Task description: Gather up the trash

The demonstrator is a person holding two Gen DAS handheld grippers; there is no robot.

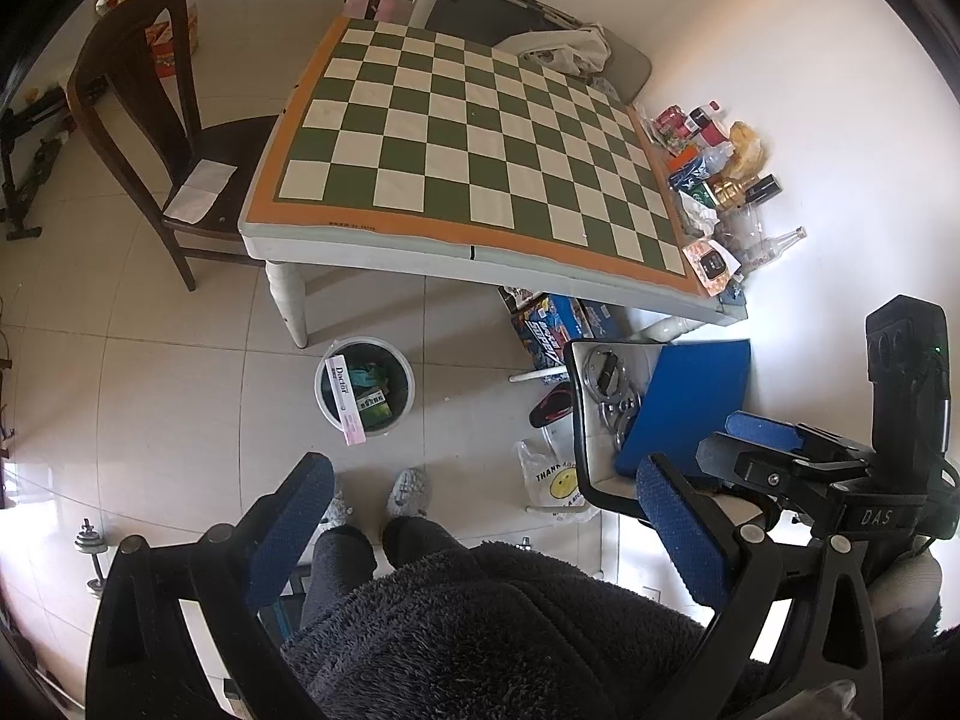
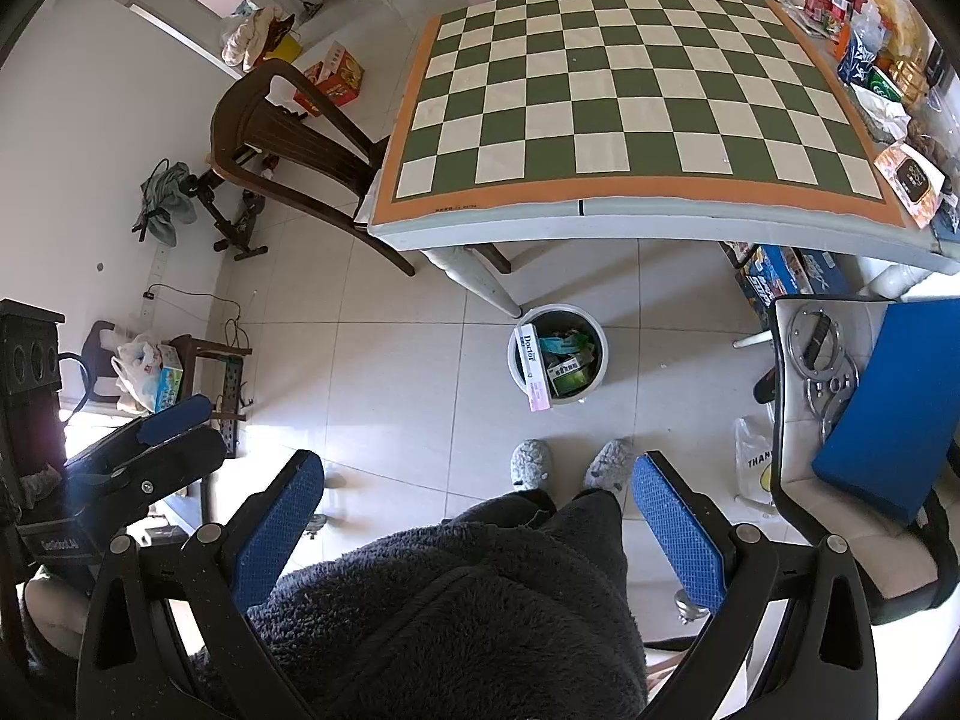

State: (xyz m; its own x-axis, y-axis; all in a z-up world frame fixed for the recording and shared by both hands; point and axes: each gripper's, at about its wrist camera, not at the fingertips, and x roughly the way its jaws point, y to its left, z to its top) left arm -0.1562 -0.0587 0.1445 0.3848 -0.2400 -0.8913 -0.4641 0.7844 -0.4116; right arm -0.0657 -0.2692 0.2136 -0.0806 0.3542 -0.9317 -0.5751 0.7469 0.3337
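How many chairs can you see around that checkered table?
2. A dark wooden chair stands at the table's left side, and a pale chair with clothes on it sits at the far side. Others may be hidden behind the table.

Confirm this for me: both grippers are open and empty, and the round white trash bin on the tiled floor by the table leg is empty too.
One thing is wrong: the round white trash bin is not empty. The right wrist view shows it holding a long white-and-pink carton leaning on its rim and green packaging. The rest stands: the left gripper and the right gripper are both open and empty, and the bin sits on the tiled floor by the white table leg.
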